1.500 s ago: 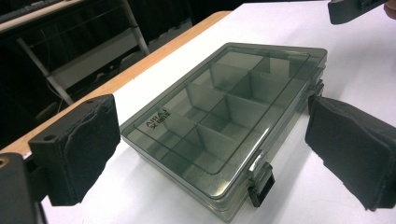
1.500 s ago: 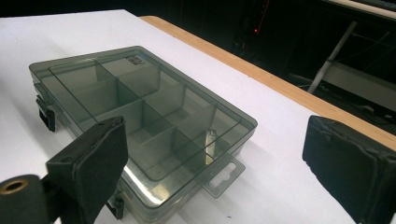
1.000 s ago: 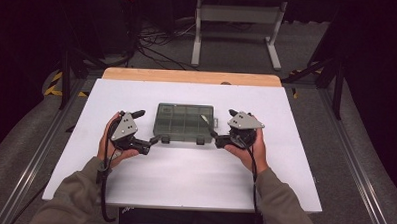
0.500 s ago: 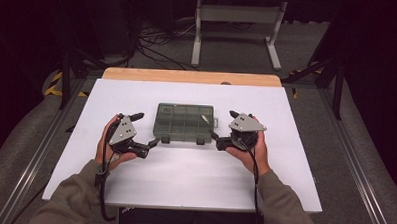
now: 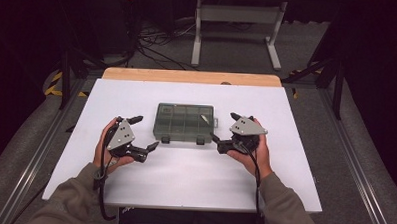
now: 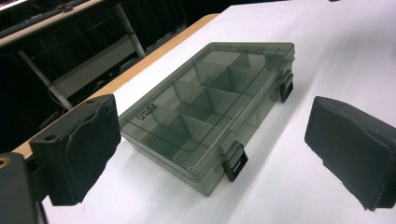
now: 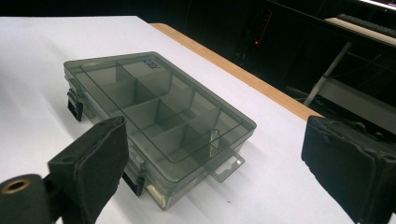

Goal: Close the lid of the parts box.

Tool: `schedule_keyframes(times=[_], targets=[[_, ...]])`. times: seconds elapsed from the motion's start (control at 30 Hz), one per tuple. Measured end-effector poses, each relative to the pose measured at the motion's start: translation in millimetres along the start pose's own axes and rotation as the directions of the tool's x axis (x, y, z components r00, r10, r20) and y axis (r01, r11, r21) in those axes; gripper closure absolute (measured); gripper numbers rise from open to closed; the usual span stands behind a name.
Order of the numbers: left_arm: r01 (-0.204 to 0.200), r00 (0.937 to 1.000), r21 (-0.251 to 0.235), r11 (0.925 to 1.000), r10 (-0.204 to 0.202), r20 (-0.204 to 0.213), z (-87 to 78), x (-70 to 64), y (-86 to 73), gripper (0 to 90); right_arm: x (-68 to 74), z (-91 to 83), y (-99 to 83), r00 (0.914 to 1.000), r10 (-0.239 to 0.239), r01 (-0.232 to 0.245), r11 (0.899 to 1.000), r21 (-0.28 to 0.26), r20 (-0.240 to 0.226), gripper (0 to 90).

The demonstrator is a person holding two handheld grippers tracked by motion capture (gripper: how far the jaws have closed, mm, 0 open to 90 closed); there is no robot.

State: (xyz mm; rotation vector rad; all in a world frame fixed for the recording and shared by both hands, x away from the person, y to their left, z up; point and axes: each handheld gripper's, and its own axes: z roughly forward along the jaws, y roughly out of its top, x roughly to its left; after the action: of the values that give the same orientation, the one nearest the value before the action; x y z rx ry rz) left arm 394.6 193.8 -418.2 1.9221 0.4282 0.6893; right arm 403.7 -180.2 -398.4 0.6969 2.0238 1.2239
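Note:
A smoky clear plastic compartment box lies shut on the white table, with two black latches on its near side. A small pale item sits in a right-hand compartment. My left gripper is open at the box's near left corner, held in a hand. My right gripper is open at the box's right end. In the left gripper view the box lies ahead between the spread pads. In the right gripper view the box lies ahead and left, with nothing between the pads.
A wooden strip runs along the table's far edge. Beyond it a metal stand and cables are on the dark floor. Metal rails run along both sides of the table.
Both grippers have eased back slightly toward the table's near edge. The box has not moved and both stay open.

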Motion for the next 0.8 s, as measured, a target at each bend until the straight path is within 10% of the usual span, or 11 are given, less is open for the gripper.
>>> schedule_keyframes(times=[0.8], targets=[[-0.015,0.9999,0.003,0.9999,0.015,-0.002,-13.6,-7.2,-6.3,4.8,1.0,-18.5,-11.4,0.9997,-0.022,0.022,1.000,0.008,0.010,7.6]])
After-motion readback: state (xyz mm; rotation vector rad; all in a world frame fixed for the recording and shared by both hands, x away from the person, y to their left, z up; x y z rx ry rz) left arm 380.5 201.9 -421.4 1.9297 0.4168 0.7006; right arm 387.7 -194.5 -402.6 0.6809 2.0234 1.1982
